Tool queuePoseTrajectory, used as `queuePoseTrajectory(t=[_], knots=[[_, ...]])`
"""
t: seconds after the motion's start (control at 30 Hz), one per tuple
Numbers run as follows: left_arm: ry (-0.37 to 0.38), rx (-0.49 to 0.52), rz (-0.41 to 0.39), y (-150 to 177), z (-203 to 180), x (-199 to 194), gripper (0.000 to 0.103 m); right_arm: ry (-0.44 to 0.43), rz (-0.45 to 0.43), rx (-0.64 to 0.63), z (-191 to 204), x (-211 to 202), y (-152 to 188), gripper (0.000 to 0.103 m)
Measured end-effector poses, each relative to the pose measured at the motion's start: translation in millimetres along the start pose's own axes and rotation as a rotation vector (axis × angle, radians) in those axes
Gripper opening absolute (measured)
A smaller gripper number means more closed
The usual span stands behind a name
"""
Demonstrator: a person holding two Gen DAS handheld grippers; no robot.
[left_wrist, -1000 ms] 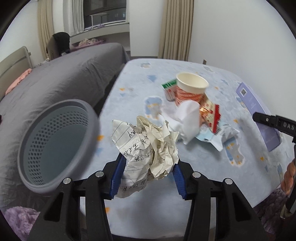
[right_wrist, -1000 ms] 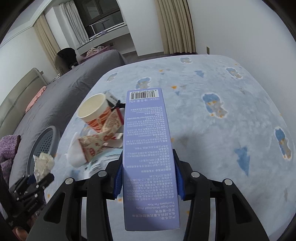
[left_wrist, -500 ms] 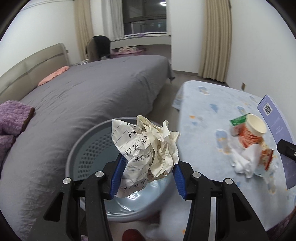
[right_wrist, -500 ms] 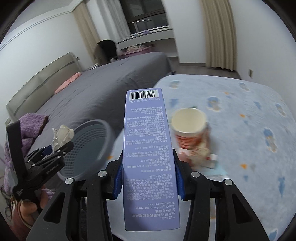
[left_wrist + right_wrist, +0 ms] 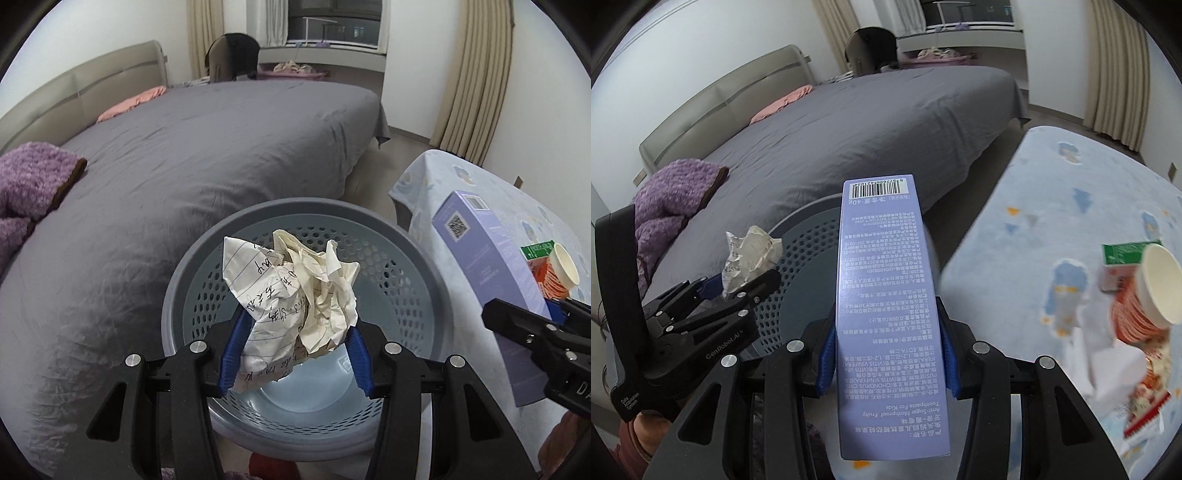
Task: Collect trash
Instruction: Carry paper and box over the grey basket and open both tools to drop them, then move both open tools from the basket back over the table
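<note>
My left gripper (image 5: 295, 354) is shut on a crumpled ball of lined paper (image 5: 291, 295) and holds it right above the grey perforated basket (image 5: 417, 273). My right gripper (image 5: 888, 354) is shut on a tall lilac toothpaste box (image 5: 886, 295), upright between its blue pads; the box (image 5: 484, 258) shows at the basket's right side in the left wrist view. From the right wrist view the left gripper (image 5: 746, 284) with the paper ball (image 5: 750, 254) hangs over the basket (image 5: 809, 266), whose right half the box hides.
The basket stands between a grey bed (image 5: 207, 147) and a table under a pale blue cloth (image 5: 1052, 206). On the table lie a paper cup (image 5: 1152, 291), a green carton (image 5: 1126, 253) and white and red wrappers (image 5: 1119, 373). A purple blanket (image 5: 29, 184) lies on the bed.
Both grippers have swung from over the table toward the basket. The paper ball now hangs over the basket's opening, and the box has come to its right side. Both grips are unchanged.
</note>
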State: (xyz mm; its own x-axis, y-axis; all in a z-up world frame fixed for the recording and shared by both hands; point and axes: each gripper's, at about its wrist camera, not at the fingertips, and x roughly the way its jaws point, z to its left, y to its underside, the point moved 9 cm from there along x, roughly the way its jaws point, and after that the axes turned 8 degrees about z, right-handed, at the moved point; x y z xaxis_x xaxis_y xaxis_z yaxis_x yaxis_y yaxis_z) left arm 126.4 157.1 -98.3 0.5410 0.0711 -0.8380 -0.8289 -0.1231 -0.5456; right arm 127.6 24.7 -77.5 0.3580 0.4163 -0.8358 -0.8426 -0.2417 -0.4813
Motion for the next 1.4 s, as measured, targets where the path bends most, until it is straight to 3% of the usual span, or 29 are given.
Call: queuePoseTrajectory(t=[0.37,0.43,0.47,1.0,1.4], knots=[[-0.020,-0.048,0.025,2.1,17.9,8.0,0.054,-0.043,0.055,-0.044,26.8,33.6,-10.2,0.044],[-0.031,-0.056,0.024,0.9,20.5,9.0,0.074,-0.051,0.056,-0.046,26.0,33.4,-10.2,0.051],[-0.041,-0.063,0.018,0.1,22.7,7.9,0.077,-0.048,0.048,-0.044,24.0,31.7,-10.5,0.057],[-0.061,-0.087,0.009,0.7,33.6,3.2,0.081,-0.018,0.021,-0.023,15.9,23.9,-8.6,0.059],[-0.064,-0.095,-0.006,-0.3,35.6,-1.3,0.092,-0.016,0.016,-0.015,14.2,20.7,-7.4,0.059]])
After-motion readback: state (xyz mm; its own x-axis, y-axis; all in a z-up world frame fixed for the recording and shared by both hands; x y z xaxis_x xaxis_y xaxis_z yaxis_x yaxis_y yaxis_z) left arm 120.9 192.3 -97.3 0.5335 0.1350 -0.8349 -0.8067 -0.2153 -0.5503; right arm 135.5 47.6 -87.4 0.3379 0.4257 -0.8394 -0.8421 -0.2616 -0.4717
